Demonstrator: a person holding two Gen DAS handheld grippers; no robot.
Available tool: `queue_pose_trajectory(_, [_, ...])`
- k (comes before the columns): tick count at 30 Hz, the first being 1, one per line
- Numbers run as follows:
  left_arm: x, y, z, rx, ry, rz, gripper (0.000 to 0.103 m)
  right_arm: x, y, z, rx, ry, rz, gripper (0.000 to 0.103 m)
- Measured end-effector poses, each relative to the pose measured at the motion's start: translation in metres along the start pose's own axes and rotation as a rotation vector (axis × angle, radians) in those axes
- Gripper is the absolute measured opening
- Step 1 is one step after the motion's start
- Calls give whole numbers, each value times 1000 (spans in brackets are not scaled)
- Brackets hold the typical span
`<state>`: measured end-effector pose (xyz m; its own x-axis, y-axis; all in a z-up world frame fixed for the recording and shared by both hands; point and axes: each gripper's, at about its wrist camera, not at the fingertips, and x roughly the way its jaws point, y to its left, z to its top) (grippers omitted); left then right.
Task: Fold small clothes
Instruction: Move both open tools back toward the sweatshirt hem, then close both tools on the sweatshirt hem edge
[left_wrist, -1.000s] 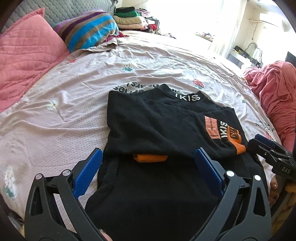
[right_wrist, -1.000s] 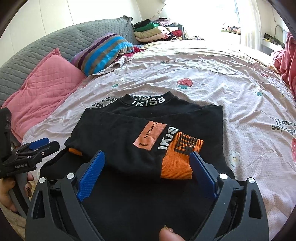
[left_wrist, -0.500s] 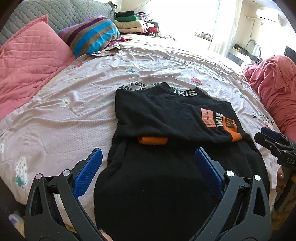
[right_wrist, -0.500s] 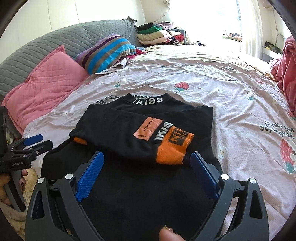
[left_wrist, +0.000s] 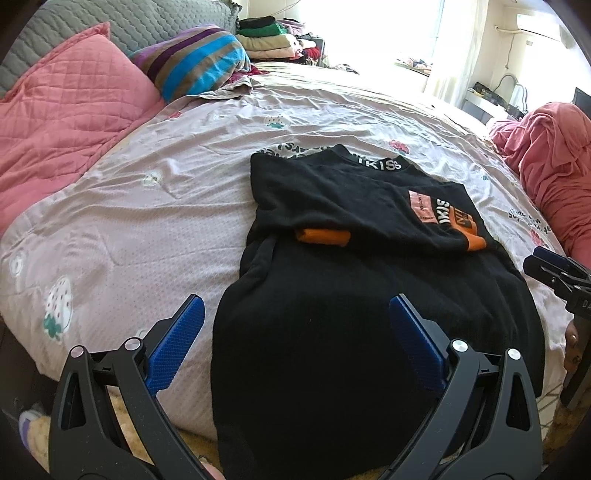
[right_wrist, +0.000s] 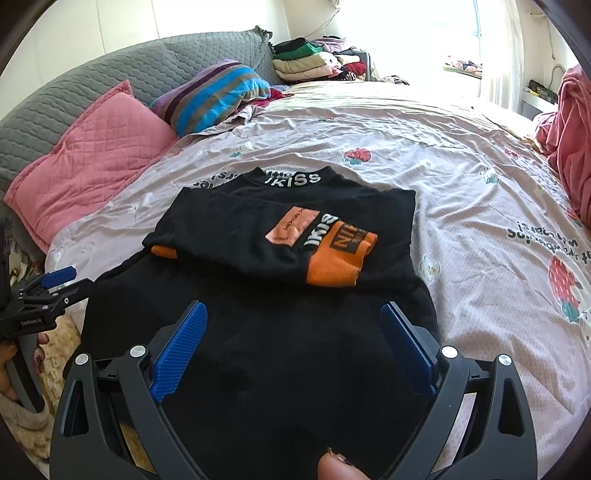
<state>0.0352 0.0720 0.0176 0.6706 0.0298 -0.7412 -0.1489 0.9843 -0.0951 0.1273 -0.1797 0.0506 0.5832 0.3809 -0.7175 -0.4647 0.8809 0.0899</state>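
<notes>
Sweater (left_wrist: 332, 295) flat on bed (left_wrist: 147, 221), sleeves crossed; hem overhangs bed edge. Left gripper (left_wrist: 295, 343), right gripper (right_wrist: 291, 339): jaws released, empty. Risk: lifting hem drags sleeves loose.

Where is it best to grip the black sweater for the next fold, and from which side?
Probably the black sweater at its two near hem corners, from the bed's near edge. Both sleeves already lie folded across the chest, so the lower half is free to lift toward the collar.
</notes>
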Motion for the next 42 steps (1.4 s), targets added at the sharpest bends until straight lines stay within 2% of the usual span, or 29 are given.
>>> queue_pose_trajectory(16, [-10, 21, -33, -28, 45, 35, 93, -4, 0, -27, -20, 59, -12, 94])
queue_pose_trajectory(22, [-21, 30, -50, -35, 49, 31, 93, -9, -6, -40, -17, 83, -27, 94])
queue_pose_trajectory(26, [-26, 38, -59, -49, 70, -1, 93, -12, -9, -48, -10, 96, -30, 94])
queue_pose_trajectory(29, [-24, 46, -67, -64, 102, -32, 81, -16, -11, -54, -12, 101, -35, 94])
queue_pose_trajectory(31, [-22, 49, -74, -71, 135, -51, 65, -18, -13, -59, -13, 111, -40, 94])
queue_pose_trajectory(34, [-19, 53, -80, -85, 176, -106, 52, -21, -17, -65, -13, 126, -51, 94])
queue_pose_trajectory(40, [-8, 53, -88, -75, 271, -153, 49, -33, -27, -77, -25, 155, -61, 94])
queue_pose_trajectory(42, [-5, 50, -87, -48, 287, -135, 49, -36, -30, -83, -24, 176, -52, 94])
